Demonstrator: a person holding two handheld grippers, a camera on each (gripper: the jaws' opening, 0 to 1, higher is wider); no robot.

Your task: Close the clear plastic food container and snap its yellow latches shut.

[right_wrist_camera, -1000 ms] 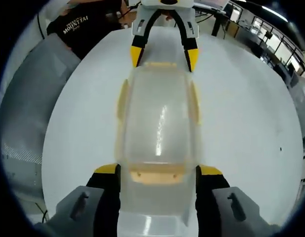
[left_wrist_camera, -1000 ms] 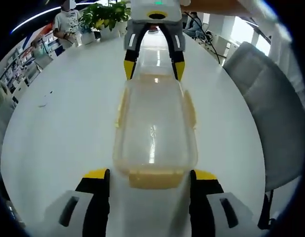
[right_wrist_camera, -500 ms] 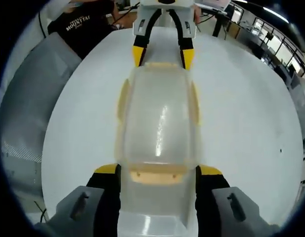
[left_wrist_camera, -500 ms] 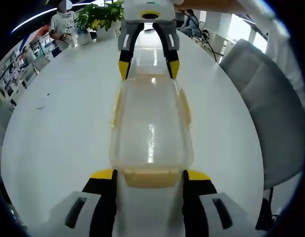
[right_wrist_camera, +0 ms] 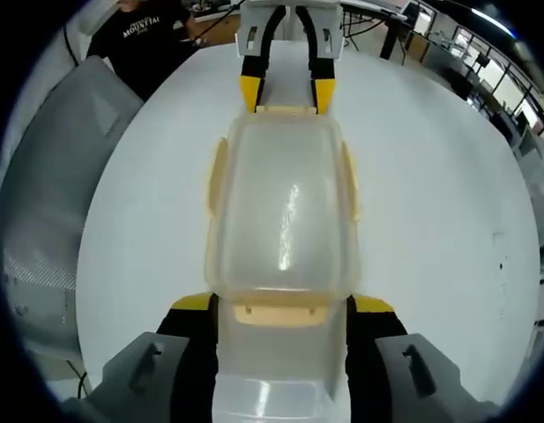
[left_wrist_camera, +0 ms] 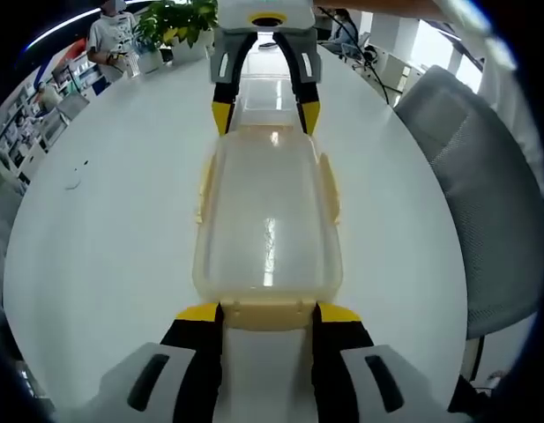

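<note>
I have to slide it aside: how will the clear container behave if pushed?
The clear container looks empty, so probably light. On the smooth white table it would likely slide rather than tip, being low and flat. Its thin walls may flex.

White round worktop [left_wrist_camera: 104, 229], glossy and plain. Directly on it: a clear plastic food container [left_wrist_camera: 268, 225] with yellow latches, at centre; potted plants [left_wrist_camera: 170, 22] at the far edge.

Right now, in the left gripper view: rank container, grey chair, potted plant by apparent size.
1. Clear container and grey chair: similar apparent area, and the container is nearer the lens, so I won't rank them.
2. Potted plant: smallest, though farthest away.
</note>
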